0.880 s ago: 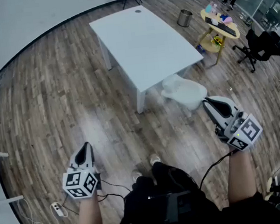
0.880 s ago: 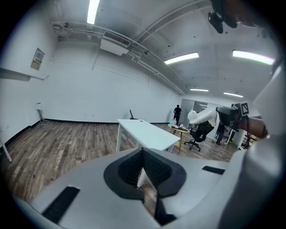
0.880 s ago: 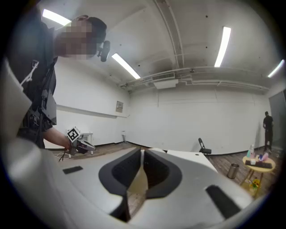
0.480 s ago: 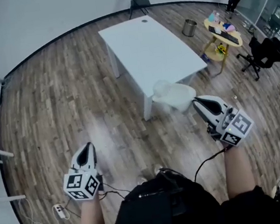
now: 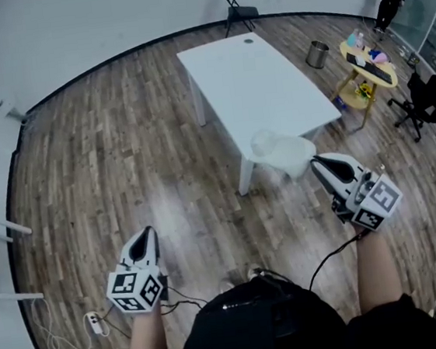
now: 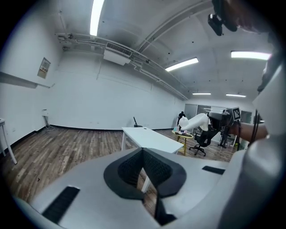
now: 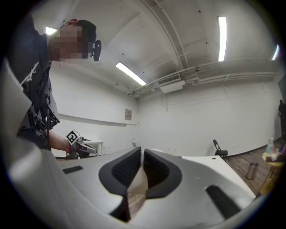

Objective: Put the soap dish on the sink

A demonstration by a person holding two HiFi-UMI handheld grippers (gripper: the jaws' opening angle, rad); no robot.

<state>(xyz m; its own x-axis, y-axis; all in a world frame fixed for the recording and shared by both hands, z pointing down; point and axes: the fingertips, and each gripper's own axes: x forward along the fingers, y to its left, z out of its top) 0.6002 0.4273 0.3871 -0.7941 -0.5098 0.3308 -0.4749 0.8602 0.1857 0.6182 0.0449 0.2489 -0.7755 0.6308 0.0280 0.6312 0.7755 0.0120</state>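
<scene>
white counter (image 5: 263, 86) on a brown plank floor (image 5: 105, 143). white dish (image 5: 284, 153). left tool (image 5: 147, 234) and right tool (image 5: 317, 161) pale grey, black-padded, with black-and-white marker cubes (image 5: 136, 289). black chair (image 5: 237, 9).

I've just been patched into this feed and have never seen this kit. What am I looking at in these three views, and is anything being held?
There is no robot here. A person carries a hand-held tool in each hand: the left gripper and the right gripper. The wide picture comes from a camera on the person's head, looking steeply down. The other two come from cameras riding on each gripper, looking along its fingers. Both pairs of fingers look closed and hold nothing. The white table ahead looks bare. Nothing for the job is in sight.
</scene>
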